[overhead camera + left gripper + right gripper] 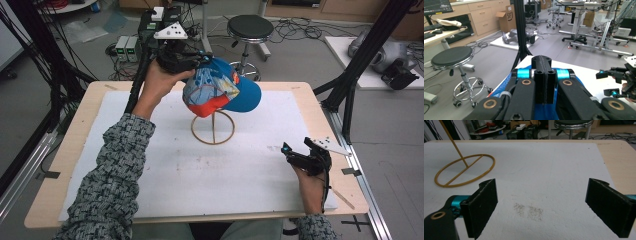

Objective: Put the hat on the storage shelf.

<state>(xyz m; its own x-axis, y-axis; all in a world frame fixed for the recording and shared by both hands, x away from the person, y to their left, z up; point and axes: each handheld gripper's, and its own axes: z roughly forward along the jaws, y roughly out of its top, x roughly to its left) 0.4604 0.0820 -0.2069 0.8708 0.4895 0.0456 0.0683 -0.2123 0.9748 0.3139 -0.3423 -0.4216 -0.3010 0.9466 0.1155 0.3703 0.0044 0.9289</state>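
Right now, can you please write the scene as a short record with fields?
left gripper: jaws shut on the cap, held above the table
cap: blue with orange, on top of the stand
stand: gold wire, ring base on the white mat
right gripper: jaws open, holding nothing, low over the mat near the table's right edge

black-and-white patterned knit sleeves (112,175), black grippers with cyan accents, brass-ringed screws, white three-cornered plates (171,32)

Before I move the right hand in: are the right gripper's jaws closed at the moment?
No. In the right gripper view the right gripper has its jaws wide apart, with bare white mat between them.
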